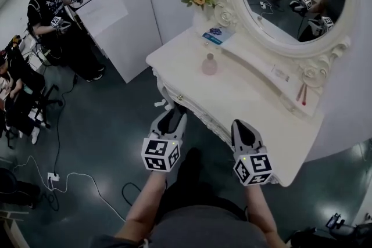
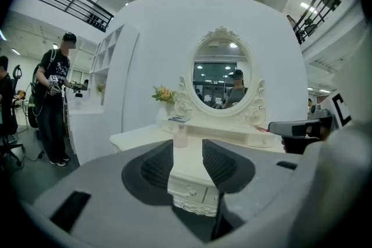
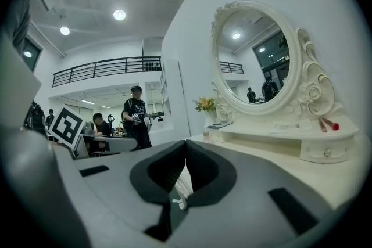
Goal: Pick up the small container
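Pink, glassy-looking small container (image 1: 209, 64) | upright on dressing table (image 1: 250, 99), not yet reached | likely light, rigid, slick, breakable: pinch round body gently, below narrow neck | left gripper (image 2: 188, 155) jaws apart, empty | right gripper (image 3: 185, 151) jaws together, empty

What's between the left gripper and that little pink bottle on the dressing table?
Only bare white tabletop. The head view shows nothing standing between the left gripper and the small pink container.
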A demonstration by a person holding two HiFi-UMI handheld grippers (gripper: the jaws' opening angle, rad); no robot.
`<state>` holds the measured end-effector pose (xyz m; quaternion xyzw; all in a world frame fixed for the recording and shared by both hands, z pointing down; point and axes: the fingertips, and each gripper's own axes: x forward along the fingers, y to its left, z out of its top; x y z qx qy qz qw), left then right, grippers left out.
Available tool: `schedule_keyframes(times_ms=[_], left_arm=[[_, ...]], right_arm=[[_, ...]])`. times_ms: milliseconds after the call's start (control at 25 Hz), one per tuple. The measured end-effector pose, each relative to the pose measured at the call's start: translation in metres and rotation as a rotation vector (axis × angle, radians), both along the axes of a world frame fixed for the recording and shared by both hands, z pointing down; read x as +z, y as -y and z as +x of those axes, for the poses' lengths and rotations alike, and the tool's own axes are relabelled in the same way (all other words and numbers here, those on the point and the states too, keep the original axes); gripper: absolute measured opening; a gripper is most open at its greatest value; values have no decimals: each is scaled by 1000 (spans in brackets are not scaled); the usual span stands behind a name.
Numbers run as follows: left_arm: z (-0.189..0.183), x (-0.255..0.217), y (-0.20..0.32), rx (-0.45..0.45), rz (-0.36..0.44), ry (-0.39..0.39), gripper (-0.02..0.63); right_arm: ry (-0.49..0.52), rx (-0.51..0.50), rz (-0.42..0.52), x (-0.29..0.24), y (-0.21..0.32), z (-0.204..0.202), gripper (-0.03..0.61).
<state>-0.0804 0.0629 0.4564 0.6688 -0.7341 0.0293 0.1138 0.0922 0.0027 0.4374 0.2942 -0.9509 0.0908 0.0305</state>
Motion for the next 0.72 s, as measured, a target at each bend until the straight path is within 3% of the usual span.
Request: schedule_keyframes(times_ms=[720], left_arm=[[-80,8,140,120,-9,-14,195]], right_arm=[[-19,135,-36,4,114,-69,5]])
